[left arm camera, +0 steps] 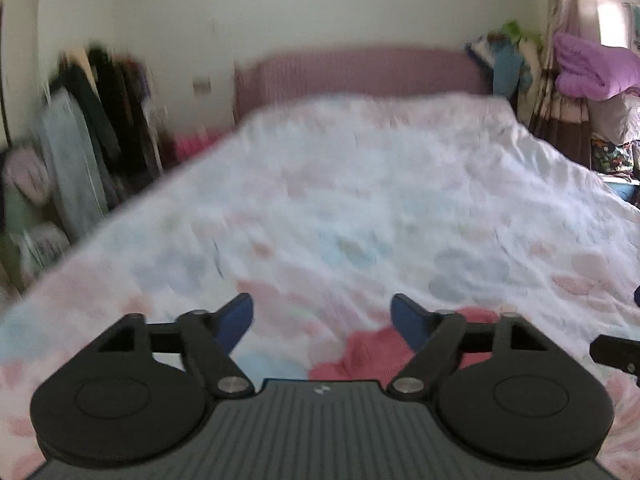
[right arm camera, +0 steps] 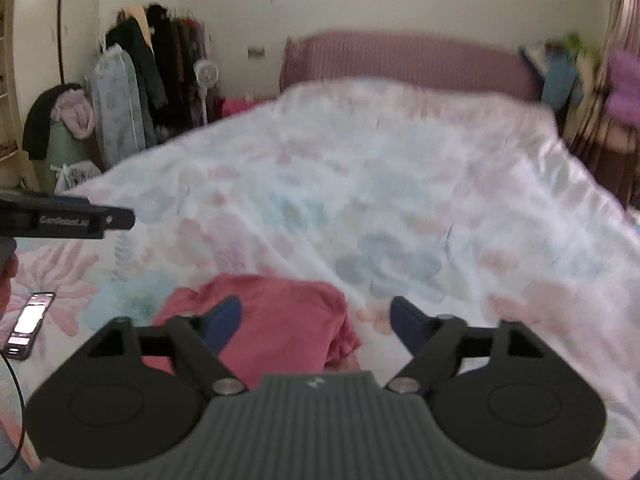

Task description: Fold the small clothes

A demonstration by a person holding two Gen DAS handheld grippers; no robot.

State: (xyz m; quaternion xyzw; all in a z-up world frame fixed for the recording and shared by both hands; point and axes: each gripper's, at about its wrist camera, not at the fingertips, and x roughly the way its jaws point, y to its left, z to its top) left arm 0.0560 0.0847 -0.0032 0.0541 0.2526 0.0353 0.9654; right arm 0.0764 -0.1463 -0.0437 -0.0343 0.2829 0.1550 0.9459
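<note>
A small pink garment (right arm camera: 276, 320) lies bunched on the floral bedspread (right arm camera: 360, 184) near the front edge. In the left wrist view the garment (left arm camera: 372, 352) shows low, under the right finger. My left gripper (left arm camera: 322, 320) is open and empty just above it and a little to its left. My right gripper (right arm camera: 316, 320) is open and empty above the garment's right edge; its left finger overlaps the cloth in view. The left gripper's side (right arm camera: 68, 218) shows at the left of the right wrist view. Both views are blurred.
A phone (right arm camera: 28, 324) with a lit screen lies on the bedspread at the front left. A pink headboard (right arm camera: 408, 60) stands at the back. Hanging clothes (right arm camera: 148, 68) and a fan stand left of the bed; a purple blanket (left arm camera: 592, 68) is piled at the right.
</note>
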